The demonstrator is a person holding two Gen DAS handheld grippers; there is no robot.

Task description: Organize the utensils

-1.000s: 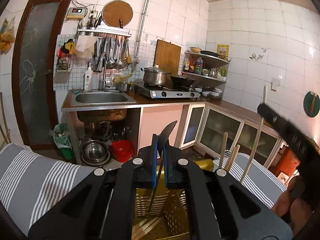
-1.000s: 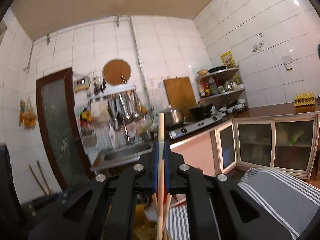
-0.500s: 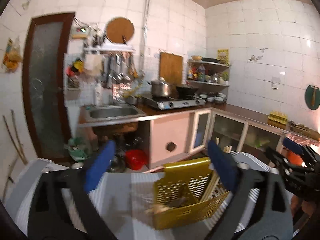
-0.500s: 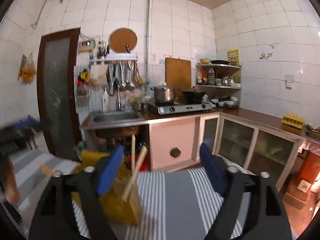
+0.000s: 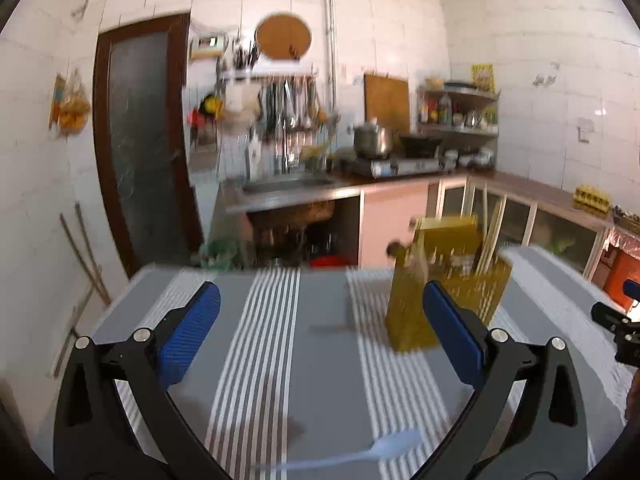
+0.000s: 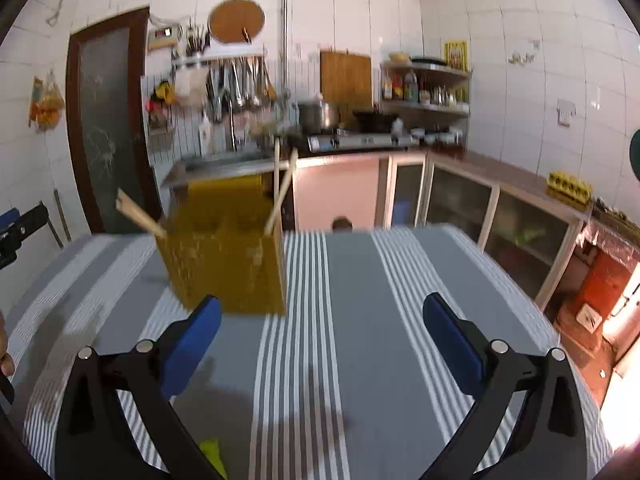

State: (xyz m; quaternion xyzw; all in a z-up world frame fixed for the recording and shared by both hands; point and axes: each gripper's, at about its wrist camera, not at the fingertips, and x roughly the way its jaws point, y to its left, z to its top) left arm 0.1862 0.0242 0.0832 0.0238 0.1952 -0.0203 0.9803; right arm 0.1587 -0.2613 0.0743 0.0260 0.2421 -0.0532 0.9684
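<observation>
Yellow perforated plastic utensil basket [image 5: 444,280] stands on the grey-and-white striped tablecloth [image 5: 280,320] in the left wrist view, ahead and to the right of the left gripper [image 5: 320,330], whose blue-padded jaws are spread wide with nothing between them; pale wooden chopsticks [image 5: 490,236] lean out of its far side. Near the bottom edge a translucent white plastic spoon [image 5: 384,448] lies flat on the cloth — judging by the task, this is the likely next pick, and taking it well means lowering the jaws to straddle the thin handle rather than the bowl, squaring up before closing. The picture is blurred, so fine detail of the spoon cannot be told. In the right wrist view the right gripper [image 6: 320,330] is equally wide and empty, with the basket ahead to its left and chopsticks sticking up from two corners — a small yellow-green object [image 6: 210,454] shows at the bottom edge, too cropped to identify.
</observation>
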